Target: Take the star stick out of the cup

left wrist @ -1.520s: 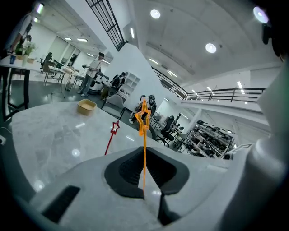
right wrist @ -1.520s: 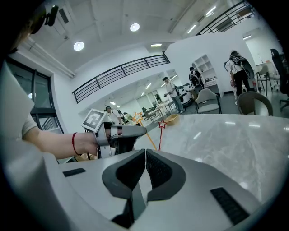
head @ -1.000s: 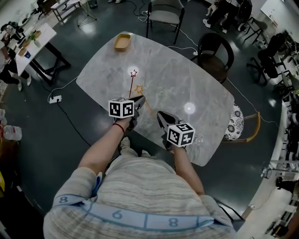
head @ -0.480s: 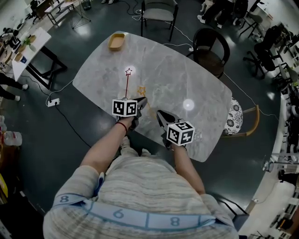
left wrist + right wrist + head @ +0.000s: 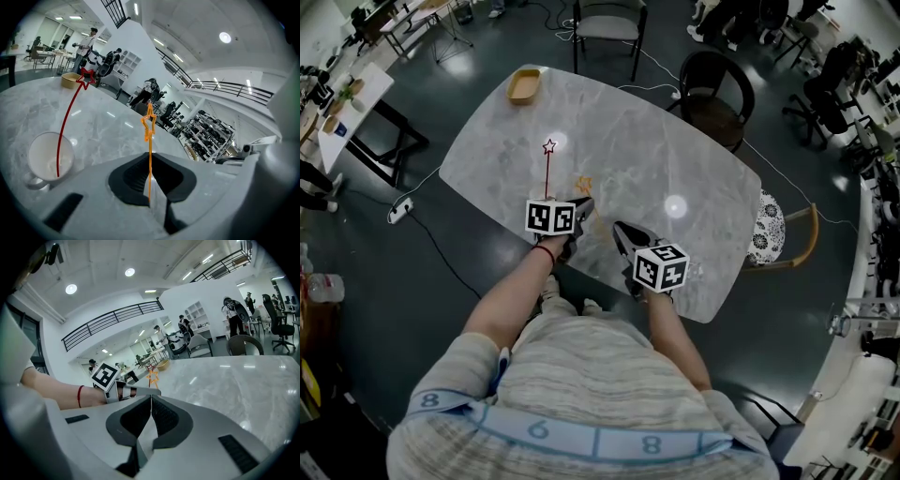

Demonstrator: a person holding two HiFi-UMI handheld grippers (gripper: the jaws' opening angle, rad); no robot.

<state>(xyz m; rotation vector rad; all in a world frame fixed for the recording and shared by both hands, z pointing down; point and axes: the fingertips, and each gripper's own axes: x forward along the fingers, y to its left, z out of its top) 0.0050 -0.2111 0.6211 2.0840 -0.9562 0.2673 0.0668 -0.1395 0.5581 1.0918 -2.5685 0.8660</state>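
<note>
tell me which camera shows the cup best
The left gripper view: the white cup stands unblocked with the red star stick in it. The head view shows only that stick above the left gripper; the right gripper view shows no cup.

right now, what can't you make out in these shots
- Cup: head view, covered by the left gripper's marker cube; seen only in the left gripper view.
- Orange star stick: lower end, left gripper view, buried between the shut jaws.
- Tray: contents, head view, too small.
</note>
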